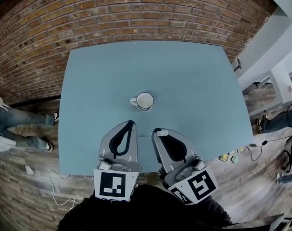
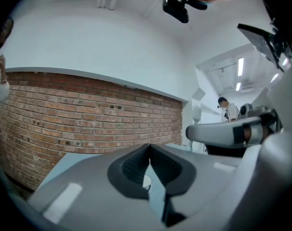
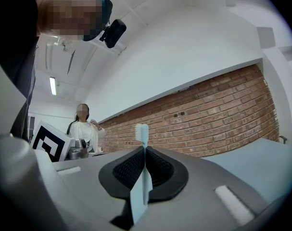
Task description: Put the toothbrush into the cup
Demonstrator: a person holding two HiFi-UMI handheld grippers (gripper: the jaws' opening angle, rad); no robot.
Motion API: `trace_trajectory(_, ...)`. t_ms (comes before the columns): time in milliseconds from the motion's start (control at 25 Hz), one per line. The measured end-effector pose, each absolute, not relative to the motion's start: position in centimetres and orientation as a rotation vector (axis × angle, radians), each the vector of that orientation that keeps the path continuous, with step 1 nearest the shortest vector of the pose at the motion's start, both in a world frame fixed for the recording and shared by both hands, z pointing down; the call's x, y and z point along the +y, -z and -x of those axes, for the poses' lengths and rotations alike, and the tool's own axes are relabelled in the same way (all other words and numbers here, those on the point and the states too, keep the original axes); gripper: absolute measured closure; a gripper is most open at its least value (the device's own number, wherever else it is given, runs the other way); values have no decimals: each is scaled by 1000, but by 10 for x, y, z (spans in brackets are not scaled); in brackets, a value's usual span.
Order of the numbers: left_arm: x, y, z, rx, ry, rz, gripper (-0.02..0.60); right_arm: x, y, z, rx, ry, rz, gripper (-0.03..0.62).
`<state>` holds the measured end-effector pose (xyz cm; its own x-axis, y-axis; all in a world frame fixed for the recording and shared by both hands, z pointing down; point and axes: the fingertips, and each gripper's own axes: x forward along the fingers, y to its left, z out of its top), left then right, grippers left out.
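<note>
A white cup (image 1: 145, 101) with its handle to the left stands near the middle of the blue table (image 1: 194, 81). My right gripper (image 1: 158, 132) is shut on a pale blue toothbrush (image 3: 142, 182), whose handle runs back between the pads while the white bristle head (image 3: 141, 132) sticks out past the fingertips. In the right gripper view the gripper (image 3: 144, 148) points level at the brick wall. My left gripper (image 1: 131, 123) hangs beside it, just short of the cup, with its tips together and nothing held. The left gripper view shows those tips (image 2: 149, 146) meeting.
A brick wall (image 1: 136, 13) runs behind the table. A person's legs in jeans (image 1: 20, 124) are at the table's left side, and cables (image 1: 59, 186) lie on the wooden floor. A white cabinet (image 1: 275, 88) and another person's leg (image 1: 280, 121) are on the right.
</note>
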<state>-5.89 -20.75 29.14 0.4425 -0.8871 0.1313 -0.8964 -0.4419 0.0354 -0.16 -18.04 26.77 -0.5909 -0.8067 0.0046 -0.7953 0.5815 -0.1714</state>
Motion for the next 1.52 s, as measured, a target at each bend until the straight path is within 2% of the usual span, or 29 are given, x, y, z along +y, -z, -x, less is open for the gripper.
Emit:
trace_trajectory(1080,-318,-316,50,-1658,-186,-2495,574,-311,-278,-26,2763,223,1392,583)
trace_trajectory(1520,-348,-343,51,-1640,-243,-2428,574,-343,-308,-26,2791,325,1394,583)
